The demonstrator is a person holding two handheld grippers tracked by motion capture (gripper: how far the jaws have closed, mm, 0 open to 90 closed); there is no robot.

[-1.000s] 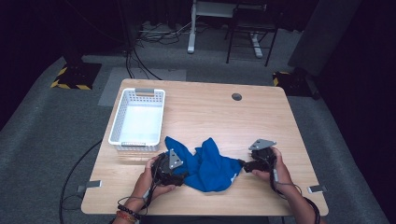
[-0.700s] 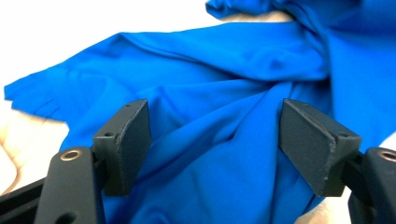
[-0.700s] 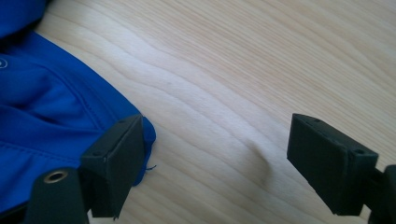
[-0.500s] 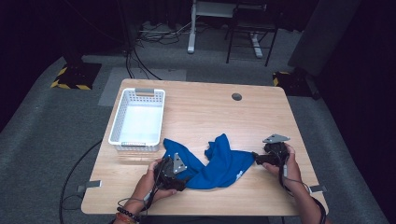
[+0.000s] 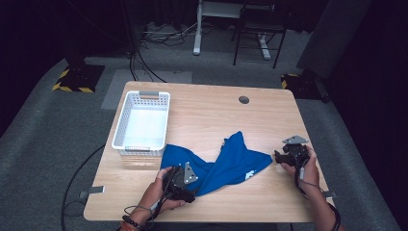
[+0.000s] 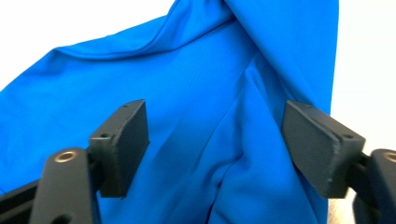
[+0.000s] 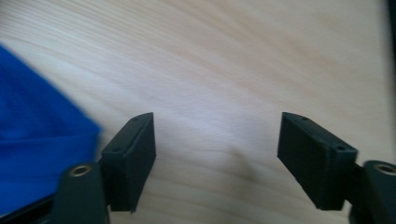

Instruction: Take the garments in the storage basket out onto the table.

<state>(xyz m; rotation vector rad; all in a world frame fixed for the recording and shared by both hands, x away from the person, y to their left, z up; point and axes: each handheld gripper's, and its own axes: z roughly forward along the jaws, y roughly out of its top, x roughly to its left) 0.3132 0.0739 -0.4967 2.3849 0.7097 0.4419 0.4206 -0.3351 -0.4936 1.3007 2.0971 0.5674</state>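
Observation:
A blue garment (image 5: 219, 166) lies crumpled on the wooden table (image 5: 216, 110), near its front edge. My left gripper (image 5: 185, 185) sits at the garment's left front corner; in the left gripper view its jaws stand wide apart over folds of the blue cloth (image 6: 210, 121), gripping nothing. My right gripper (image 5: 285, 155) rests just off the garment's right tip. In the right gripper view its jaws are spread over bare wood (image 7: 224, 93), with the blue cloth (image 7: 37, 144) at the left edge.
A white slatted basket (image 5: 143, 124) stands at the table's left, just behind the garment. A round cable hole (image 5: 244, 99) sits at the back. Beyond the table are floor cables, a desk frame and a chair (image 5: 255, 33).
The right gripper has let go of the garment and drawn back to the right. The garment now lies spread wider to the right, and the left gripper has shifted slightly forward.

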